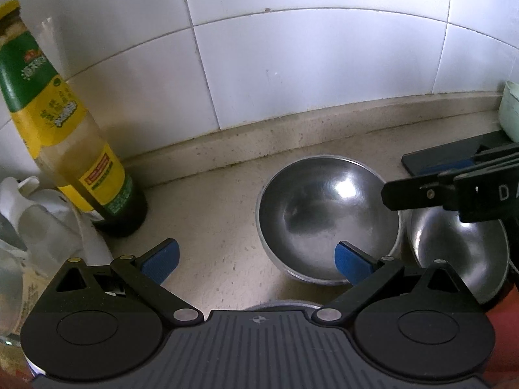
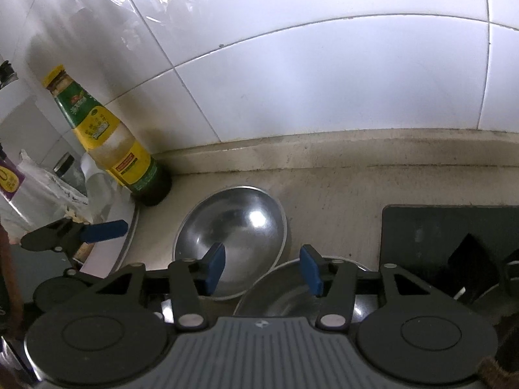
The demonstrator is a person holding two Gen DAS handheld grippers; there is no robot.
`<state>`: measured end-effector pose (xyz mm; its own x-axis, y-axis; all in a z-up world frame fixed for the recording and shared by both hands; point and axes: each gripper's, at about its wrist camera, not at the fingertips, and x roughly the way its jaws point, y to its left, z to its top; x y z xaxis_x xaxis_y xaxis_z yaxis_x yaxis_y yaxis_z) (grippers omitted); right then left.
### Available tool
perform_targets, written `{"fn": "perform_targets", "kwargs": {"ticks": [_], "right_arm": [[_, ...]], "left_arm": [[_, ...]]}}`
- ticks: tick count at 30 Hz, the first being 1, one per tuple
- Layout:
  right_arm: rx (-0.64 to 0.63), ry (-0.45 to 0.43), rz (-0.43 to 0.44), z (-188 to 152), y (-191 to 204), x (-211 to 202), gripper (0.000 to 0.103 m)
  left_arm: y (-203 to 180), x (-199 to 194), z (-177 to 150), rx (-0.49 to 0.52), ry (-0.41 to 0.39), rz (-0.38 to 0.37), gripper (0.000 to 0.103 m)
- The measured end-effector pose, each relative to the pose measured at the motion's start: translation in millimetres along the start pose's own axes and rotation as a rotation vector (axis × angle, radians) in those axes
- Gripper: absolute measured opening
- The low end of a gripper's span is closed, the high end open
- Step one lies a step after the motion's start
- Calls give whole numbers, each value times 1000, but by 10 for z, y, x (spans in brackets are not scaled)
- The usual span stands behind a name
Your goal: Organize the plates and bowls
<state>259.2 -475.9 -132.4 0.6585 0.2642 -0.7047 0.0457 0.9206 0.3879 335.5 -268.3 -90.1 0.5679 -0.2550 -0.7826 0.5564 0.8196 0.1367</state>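
My left gripper (image 1: 256,261) gapes wide, empty, over the counter (image 1: 211,227); right gripper (image 2: 262,267) partly open, empty; two bowls (image 1: 327,217) (image 1: 460,253) at one o'clock.

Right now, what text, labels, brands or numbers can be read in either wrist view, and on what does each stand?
"D" and part of a next letter, white, cut off by the frame edge: on the black body of the right claw.
Bottle labels, green and yellow with a red strip: printed characters, too blurred to read in either view.
Purple package at the left edge: a yellow mark, not legible.
Bowls: no markings seen.
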Motion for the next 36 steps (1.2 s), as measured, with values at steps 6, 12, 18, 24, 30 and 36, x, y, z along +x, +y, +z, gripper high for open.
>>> {"fn": "perform_targets", "kwargs": {"ticks": [6,12,18,24,30,36], "right_arm": [[-22,1,-9,80,5,56,48],[-82,39,-29,172,54,274,48],[-111,84,-28,221,62,484,47],[-98,163,-9,195,27,637,39],[-78,177,16,153,-9,669,32],[-40,172,36,157,-60,658,28]], "left_arm": [[11,131,52,-13,18,-30,103],[-8,245,104,-4,35,-41,100],[-23,343,104,-1,54,-43,94],[-37,505,92,0,117,-87,69],[-90,484,83,26,101,-102,60],[-75,486,128,10,96,-90,60]]}}
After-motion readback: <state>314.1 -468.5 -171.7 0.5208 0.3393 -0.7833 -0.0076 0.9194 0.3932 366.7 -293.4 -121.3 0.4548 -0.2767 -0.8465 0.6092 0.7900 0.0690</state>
